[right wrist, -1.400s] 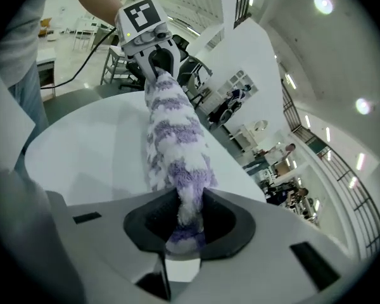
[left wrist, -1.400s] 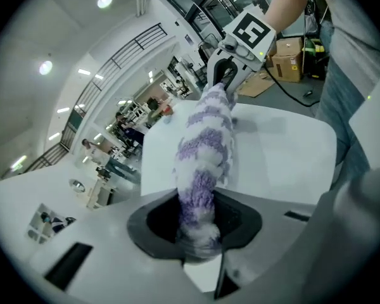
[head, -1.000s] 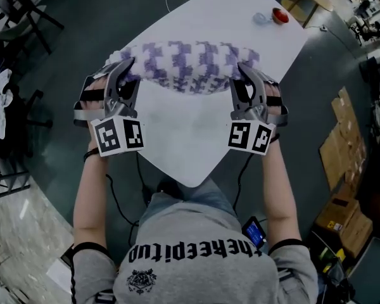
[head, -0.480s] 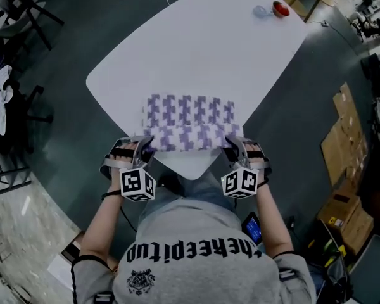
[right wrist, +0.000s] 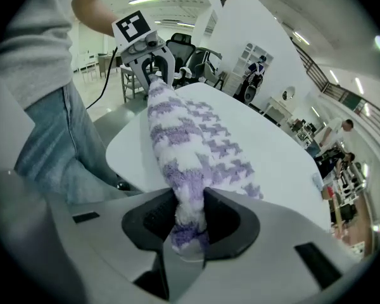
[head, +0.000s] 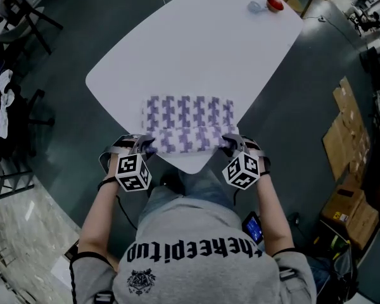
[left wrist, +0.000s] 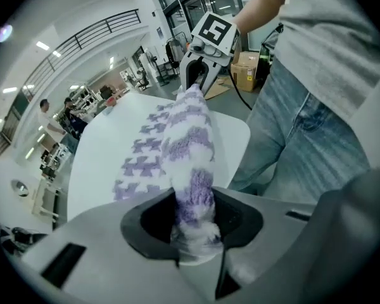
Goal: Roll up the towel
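A purple-and-white patterned towel (head: 189, 122) lies spread on the white table (head: 196, 49), at the corner nearest me. My left gripper (head: 147, 147) grips its near left corner and my right gripper (head: 228, 144) its near right corner, both pointing steeply down. In the left gripper view the towel (left wrist: 177, 138) runs from my left gripper (left wrist: 193, 223) across to the right gripper (left wrist: 199, 75). The right gripper view shows the towel (right wrist: 190, 144) bunched between my right gripper (right wrist: 189, 223) jaws. Both pairs of jaws are opening, with the cloth still touching the pads.
A red object (head: 275, 4) and a small bluish one (head: 256, 7) sit at the table's far corner. Cardboard boxes (head: 345, 163) lie on the floor to the right, a chair (head: 19, 11) stands at the left. My legs are just below the table corner (head: 190, 168).
Both grippers came down and back toward me with the towel. It hung bunched between them over the table's middle; now it lies flat at the near corner.
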Tool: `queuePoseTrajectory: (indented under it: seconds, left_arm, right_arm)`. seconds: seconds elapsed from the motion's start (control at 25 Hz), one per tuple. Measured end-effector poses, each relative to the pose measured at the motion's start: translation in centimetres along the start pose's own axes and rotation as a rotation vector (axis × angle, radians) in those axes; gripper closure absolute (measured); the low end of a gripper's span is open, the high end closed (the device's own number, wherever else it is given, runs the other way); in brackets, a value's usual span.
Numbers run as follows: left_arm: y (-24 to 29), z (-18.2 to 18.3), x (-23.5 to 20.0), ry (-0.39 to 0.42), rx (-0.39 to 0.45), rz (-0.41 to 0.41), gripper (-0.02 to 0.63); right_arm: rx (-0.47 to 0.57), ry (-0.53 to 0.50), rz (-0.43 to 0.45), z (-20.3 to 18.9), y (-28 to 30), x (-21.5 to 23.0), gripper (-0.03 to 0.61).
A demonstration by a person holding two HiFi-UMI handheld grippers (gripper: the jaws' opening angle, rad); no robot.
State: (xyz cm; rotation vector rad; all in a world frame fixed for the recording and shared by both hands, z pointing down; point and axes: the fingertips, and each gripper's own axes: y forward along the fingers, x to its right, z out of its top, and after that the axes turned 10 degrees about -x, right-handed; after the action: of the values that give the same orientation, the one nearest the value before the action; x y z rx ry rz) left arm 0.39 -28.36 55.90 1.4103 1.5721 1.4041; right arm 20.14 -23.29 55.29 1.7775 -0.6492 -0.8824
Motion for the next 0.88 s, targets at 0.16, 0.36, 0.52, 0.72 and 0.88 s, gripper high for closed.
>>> queuePoseTrajectory:
  seconds: [0.16,0.36,0.52,0.72,0.88]
  left_arm:
    - [-0.2,-0.1,-0.5,-0.076,0.032,-0.119,0.487]
    - [-0.5,0.3,-2.3,-0.192,0.090,-0.251,0.470]
    - [-0.4,0.2,-3.3,-0.242,0.127,-0.305,0.460]
    - [-0.2,-0.4,-6.1,-0.263,0.084,-0.287,0.447]
    - [0.3,-0.5,-7.3,-0.284,0.066,-0.276,0.433]
  right_arm:
    - [0.015,0.060,0.075,0.4,-0.6,0.6,0.466]
    - [0.031,0.123,0.154,0.6,-1.1,2.4,0.448]
    - [0.036,0.150,0.179,0.7,-0.9,3.3,0.437]
    - [0.017,0.143,0.174,1.8,0.4,5.2,0.436]
    - [0.008,0.158,0.162,2.2,1.1,6.3,0.436]
